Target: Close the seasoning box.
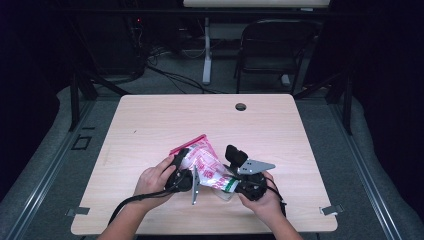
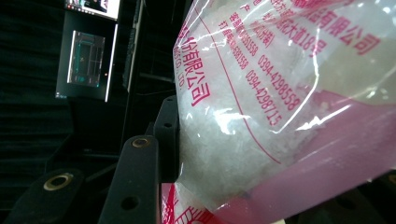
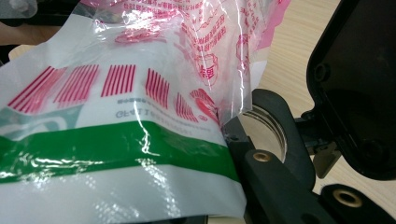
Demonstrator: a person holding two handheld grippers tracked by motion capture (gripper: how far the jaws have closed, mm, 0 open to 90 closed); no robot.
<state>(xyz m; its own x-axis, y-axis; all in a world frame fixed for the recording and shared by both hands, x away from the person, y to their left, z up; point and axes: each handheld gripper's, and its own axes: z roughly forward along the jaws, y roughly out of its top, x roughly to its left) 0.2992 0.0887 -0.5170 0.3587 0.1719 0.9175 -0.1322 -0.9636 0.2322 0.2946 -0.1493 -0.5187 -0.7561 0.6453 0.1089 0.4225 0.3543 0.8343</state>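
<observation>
A clear plastic bag [image 1: 206,167] printed in red and pink, full of white grains, hangs just above the wooden table [image 1: 150,125] between my two grippers. My left gripper [image 1: 184,169] is shut on the bag's pink upper part. In the left gripper view the bag [image 2: 280,93] presses against one black finger [image 2: 135,182], and the other finger is hidden behind it. My right gripper [image 1: 239,180] is shut on the bag's green-striped end [image 1: 230,185]. In the right gripper view that end [image 3: 116,154] runs in beside a black finger [image 3: 271,177].
The table has a round cable hole [image 1: 241,106] near its far edge. A black folding chair [image 1: 272,50] and a white table leg [image 1: 206,50] stand beyond it. Cables trail from both grippers toward the near edge. A lit screen [image 2: 88,58] shows in the dark background.
</observation>
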